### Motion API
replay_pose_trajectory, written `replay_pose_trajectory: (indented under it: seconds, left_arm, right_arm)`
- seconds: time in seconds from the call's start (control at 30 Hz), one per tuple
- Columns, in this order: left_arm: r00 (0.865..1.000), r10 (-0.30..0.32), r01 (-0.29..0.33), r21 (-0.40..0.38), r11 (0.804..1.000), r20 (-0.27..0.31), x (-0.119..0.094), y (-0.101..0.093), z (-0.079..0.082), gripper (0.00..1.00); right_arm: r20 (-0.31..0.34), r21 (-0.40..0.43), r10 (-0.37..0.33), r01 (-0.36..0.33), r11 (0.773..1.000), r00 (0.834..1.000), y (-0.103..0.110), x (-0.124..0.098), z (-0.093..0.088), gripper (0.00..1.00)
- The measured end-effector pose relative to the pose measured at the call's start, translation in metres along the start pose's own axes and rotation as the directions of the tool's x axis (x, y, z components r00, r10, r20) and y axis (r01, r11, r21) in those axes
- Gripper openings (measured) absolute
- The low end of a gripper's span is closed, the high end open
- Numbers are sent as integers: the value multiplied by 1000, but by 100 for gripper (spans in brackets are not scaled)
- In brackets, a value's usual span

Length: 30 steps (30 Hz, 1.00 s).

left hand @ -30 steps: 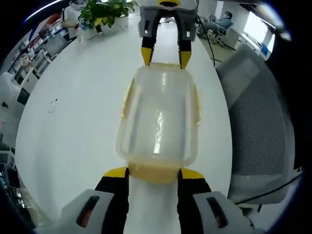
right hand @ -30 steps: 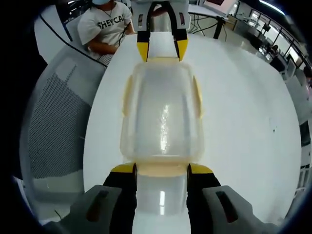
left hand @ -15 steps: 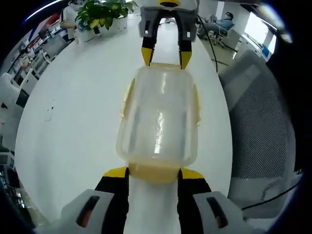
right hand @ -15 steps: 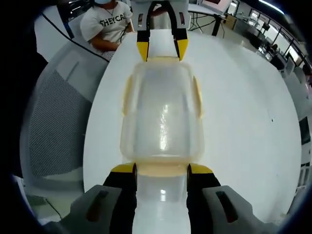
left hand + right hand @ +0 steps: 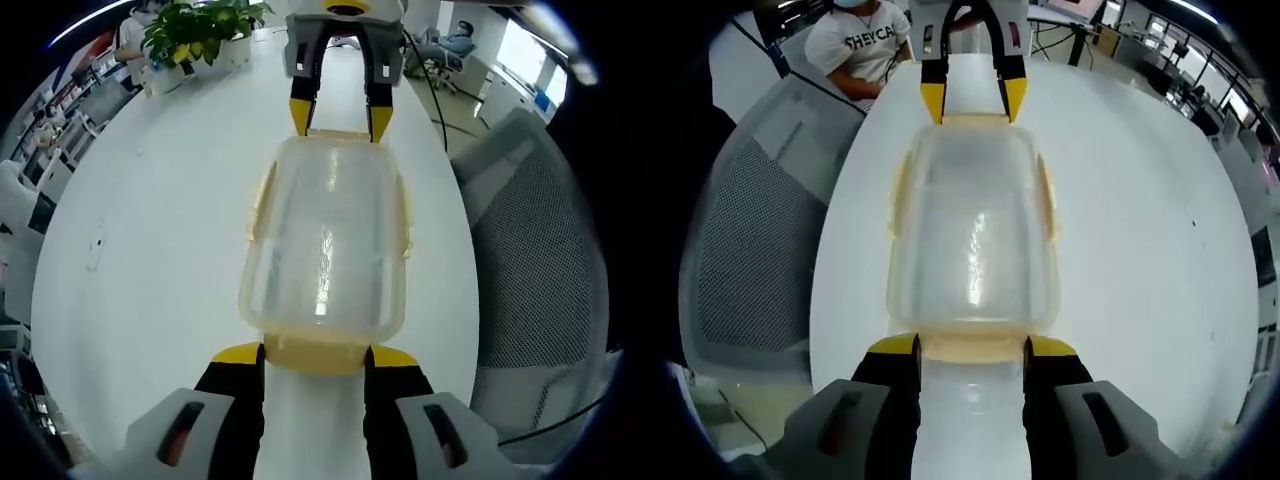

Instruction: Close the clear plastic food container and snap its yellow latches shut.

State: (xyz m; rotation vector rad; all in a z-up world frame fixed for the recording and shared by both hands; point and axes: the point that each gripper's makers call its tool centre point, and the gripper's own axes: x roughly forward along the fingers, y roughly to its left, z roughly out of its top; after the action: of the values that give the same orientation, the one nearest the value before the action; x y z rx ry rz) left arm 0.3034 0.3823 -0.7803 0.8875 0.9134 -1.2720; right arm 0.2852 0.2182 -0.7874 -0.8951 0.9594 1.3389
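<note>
Container (image 5: 325, 245) is sitting lid-on on white table (image 5: 150, 250). Left gripper (image 5: 315, 352) and right gripper (image 5: 970, 345) are facing each other, jaws spread, straddling end latches (image 5: 315, 352), probably bracing it for snapping.

Clear container (image 5: 325, 245) with pale yellow latches (image 5: 316, 354), yellow-tipped black gripper fingers (image 5: 236, 358), white table (image 5: 150, 220), grey mesh chair (image 5: 540, 250).
</note>
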Motion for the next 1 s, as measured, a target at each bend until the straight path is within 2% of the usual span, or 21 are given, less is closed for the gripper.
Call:
replay_pose_trajectory:
  seconds: [0.8, 1.0]
  left_arm:
    - [1000, 10, -10, 7, 1000, 23, 15, -7, 45, 33]
    - [1000, 10, -10, 15, 1000, 21, 18, -8, 53, 33]
  right_arm:
    - [-2, -3, -23, 23, 1000, 1000, 1, -20, -44, 37]
    - [1, -3, -36, 36, 999, 999, 2, -23, -51, 37]
